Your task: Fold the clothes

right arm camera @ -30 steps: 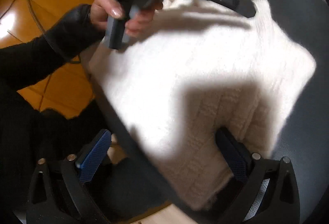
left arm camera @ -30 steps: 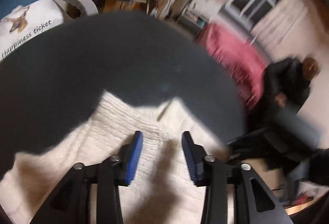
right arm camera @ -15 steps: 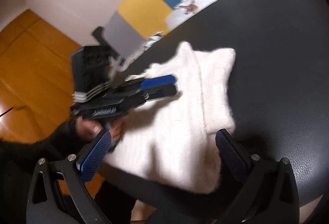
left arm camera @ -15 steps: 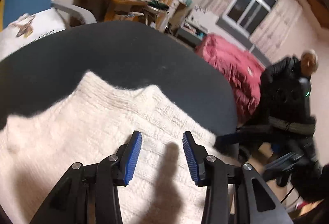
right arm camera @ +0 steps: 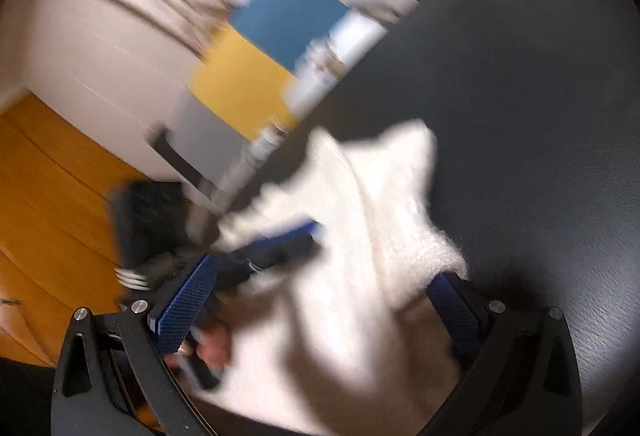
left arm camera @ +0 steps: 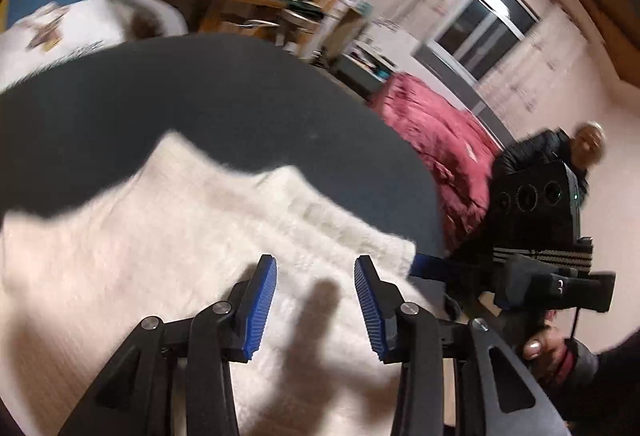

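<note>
A white knit sweater (left arm camera: 168, 236) lies in a folded heap on the dark round table (left arm camera: 200, 96), near its edge. My left gripper (left arm camera: 314, 268) hovers just above the sweater, open, with nothing between its blue pads. At the right of the left wrist view a hand (left arm camera: 548, 350) holds the other gripper's handle beside the table edge. In the right wrist view my right gripper (right arm camera: 322, 272) stands wide open over the sweater (right arm camera: 360, 296), whose fluffy corner hides part of the right pad (right arm camera: 452, 300). The left gripper (right arm camera: 280, 242) shows there as a blur above the cloth.
The table (right arm camera: 520, 96) stretches bare beyond the sweater. A red blanket (left arm camera: 436, 140), a cluttered wooden desk (left arm camera: 240, 4) and a person in a dark jacket (left arm camera: 536, 164) lie behind. A printed white cloth (left arm camera: 60, 32) sits left. Orange wooden floor (right arm camera: 48, 196) is below the table edge.
The right gripper rolled and swung from looking down at the sweater's edge to looking across the table. The left gripper drew back and tipped up slightly. Both kept their jaws as they were.
</note>
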Available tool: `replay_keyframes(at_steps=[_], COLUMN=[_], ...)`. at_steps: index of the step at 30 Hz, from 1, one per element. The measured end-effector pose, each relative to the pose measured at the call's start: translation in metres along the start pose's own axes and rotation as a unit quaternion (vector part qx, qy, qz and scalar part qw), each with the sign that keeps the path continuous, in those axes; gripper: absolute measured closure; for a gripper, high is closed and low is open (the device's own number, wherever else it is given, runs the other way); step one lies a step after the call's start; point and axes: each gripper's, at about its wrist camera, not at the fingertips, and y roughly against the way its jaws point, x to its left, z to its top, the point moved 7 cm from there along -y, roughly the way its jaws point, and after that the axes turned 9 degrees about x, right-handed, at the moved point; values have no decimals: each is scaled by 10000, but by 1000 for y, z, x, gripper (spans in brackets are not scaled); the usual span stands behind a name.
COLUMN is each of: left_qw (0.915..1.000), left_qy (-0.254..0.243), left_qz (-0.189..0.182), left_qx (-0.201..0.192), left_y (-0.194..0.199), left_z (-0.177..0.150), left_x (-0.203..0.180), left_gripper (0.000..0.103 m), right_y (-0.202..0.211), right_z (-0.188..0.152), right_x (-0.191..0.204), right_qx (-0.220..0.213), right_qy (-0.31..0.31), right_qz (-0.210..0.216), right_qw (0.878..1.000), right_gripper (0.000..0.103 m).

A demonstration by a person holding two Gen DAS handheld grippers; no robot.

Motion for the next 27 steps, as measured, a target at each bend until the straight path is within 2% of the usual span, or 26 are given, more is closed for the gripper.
replay_keyframes(at_steps=[2, 5, 7, 12, 15, 20, 24, 27], left_qw=[9998, 9985, 9957, 9788, 9670, 9641, 9618, 9609], left_qy=[-123, -172, -276, -877, -1031, -985, -980, -1020], left_qz=[-158, -356, -489, -350, -700, -869, -1007, -1078], left_qx=[84, 384, 743, 1815, 2223, 2306, 2348, 2338], left_y=[4, -5, -18, -63, -72, -75, -79, -82], left_z=[20, 58, 72, 75, 67, 71, 67, 62], left_x=[4, 21, 29, 37, 34, 40, 30, 22], left_gripper=[61, 61, 61, 61, 61, 61, 61, 66], right_y=[0, -6, -13, -25, -27, -25, -13, -12], right_z=[2, -6, -10, -11, -10, -10, -17, -16], right_x=[12, 1, -10, -7, -6, -5, -5, -1], right_qx=[-107, 179, 388, 534, 595, 559, 528, 419], right_qy=[218, 384, 324, 567, 703, 787, 894, 972], right_qz=[190, -104, -339, -507, -578, -542, -597, -717], right_qw=[9995, 9990, 9981, 9957, 9941, 9939, 9928, 9918], right_gripper=[0, 0, 0, 0, 0, 0, 0, 0])
